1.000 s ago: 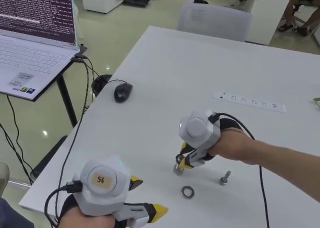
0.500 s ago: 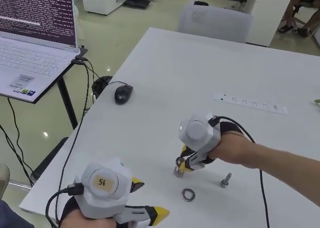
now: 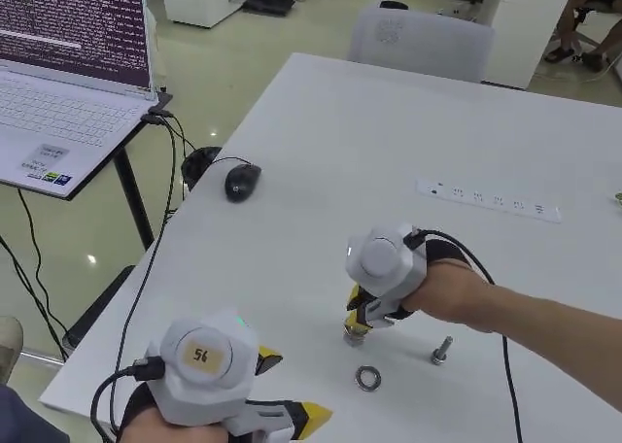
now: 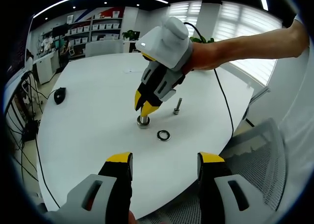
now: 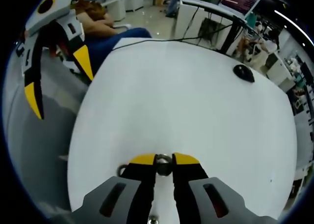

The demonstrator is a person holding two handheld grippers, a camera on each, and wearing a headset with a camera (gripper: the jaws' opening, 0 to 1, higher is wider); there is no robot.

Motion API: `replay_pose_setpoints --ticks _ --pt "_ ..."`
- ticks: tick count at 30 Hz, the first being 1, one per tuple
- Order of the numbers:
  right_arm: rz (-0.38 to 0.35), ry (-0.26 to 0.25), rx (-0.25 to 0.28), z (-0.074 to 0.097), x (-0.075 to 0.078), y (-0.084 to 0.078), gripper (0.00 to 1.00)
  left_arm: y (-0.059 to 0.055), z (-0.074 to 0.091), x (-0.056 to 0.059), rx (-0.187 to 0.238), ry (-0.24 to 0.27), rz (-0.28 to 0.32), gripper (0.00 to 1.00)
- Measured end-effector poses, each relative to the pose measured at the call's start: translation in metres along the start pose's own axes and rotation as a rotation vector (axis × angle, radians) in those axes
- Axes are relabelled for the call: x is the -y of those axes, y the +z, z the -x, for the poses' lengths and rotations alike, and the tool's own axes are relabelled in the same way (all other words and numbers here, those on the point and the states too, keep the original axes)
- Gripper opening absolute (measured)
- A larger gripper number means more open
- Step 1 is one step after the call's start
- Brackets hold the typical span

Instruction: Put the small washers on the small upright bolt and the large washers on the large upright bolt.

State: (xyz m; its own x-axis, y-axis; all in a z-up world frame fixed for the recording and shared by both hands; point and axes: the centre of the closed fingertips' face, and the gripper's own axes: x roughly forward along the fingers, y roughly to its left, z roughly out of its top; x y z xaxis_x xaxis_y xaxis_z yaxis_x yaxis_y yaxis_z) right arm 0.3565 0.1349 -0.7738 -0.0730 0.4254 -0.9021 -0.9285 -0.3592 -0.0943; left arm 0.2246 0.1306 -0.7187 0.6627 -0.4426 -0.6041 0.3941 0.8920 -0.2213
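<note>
On the white table (image 3: 321, 161), the right gripper (image 3: 359, 320) clamps a washer (image 5: 164, 166), with the large bolt (image 3: 354, 337) under its tips (spare washer (image 3: 367, 377) just beside); the left gripper (image 4: 165, 158) gapes.

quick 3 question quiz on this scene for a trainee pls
1. True or false: the left tongs are shut.
2. What do the right tongs hold? A) a washer B) a mouse C) nothing
3. Fill in: the right tongs hang over the ____ bolt (large or small).

Key: 1 false, they are open. 2 A. 3 large.
</note>
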Motion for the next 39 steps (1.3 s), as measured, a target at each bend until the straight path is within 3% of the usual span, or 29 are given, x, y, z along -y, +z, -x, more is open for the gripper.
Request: replay_pose_setpoints --ticks 19,25,39 --pt "-0.099 0.016 -0.009 -0.018 -0.007 -0.024 0.17 -0.004 0.001 -0.001 -0.005 0.005 0.005 0.52" --pt "-0.109 0.008 0.009 -0.015 -0.012 -0.025 0.21 -0.004 0.002 -0.002 -0.004 0.009 0.005 0.52" --pt "-0.195 0.005 0.008 -0.001 -0.029 -0.047 0.24 -0.006 0.001 0.003 -0.008 0.000 0.001 0.52"
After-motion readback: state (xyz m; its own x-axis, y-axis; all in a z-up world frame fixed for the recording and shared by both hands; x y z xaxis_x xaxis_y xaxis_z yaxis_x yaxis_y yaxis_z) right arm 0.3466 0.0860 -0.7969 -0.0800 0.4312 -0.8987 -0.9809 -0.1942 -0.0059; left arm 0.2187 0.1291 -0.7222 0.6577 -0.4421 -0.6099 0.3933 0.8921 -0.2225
